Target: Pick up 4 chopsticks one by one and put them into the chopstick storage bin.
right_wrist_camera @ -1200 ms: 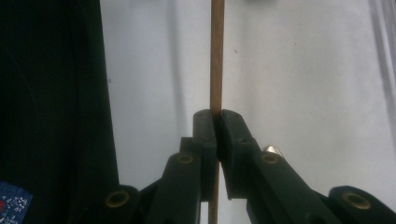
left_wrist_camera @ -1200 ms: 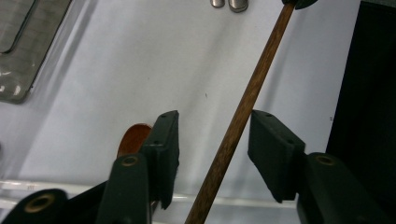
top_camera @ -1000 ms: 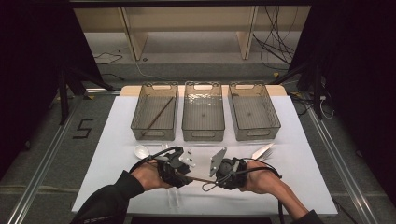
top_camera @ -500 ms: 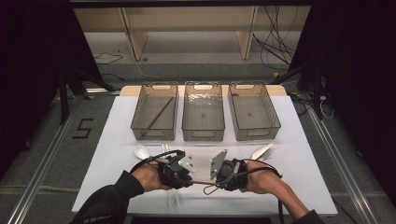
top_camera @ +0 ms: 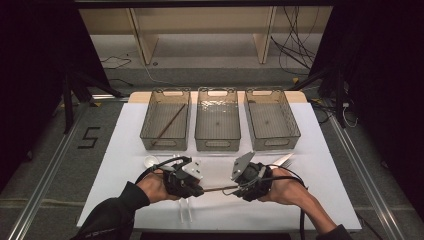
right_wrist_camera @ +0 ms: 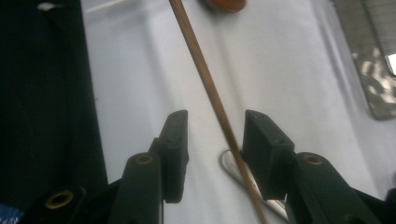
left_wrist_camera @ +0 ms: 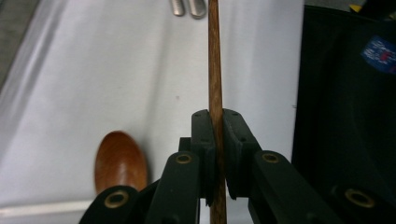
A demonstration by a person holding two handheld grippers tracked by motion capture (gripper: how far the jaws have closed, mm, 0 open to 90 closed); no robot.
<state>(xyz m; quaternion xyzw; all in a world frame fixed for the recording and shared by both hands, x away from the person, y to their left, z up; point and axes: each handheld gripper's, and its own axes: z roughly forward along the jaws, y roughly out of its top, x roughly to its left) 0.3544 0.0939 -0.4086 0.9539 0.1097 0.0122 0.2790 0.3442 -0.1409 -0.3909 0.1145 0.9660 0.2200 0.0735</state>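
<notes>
A thin brown wooden chopstick [top_camera: 218, 189] spans the gap between my two grippers near the table's front. My left gripper [top_camera: 199, 190] is shut on it: in the left gripper view both pads [left_wrist_camera: 204, 140] press the chopstick [left_wrist_camera: 215, 70], which runs straight up between them, and the jaws have just been closing. My right gripper [top_camera: 234, 190] is open and has just been opening. In the right gripper view the chopstick [right_wrist_camera: 205, 79] slants between its jaws, close by the right pad [right_wrist_camera: 261, 149] and apart from the left one.
Three clear bins stand in a row at the back: left [top_camera: 150, 131], holding another chopstick [top_camera: 169, 122], middle [top_camera: 217, 142] and right [top_camera: 295, 131]. A white spoon [top_camera: 150, 161], a metal utensil [top_camera: 282, 160], a clear utensil [top_camera: 186, 212] and a wooden spoon [left_wrist_camera: 120, 161] lie on the white table.
Both hands have stayed almost where they were, and the chopstick still spans them. From above I see no other shift.
</notes>
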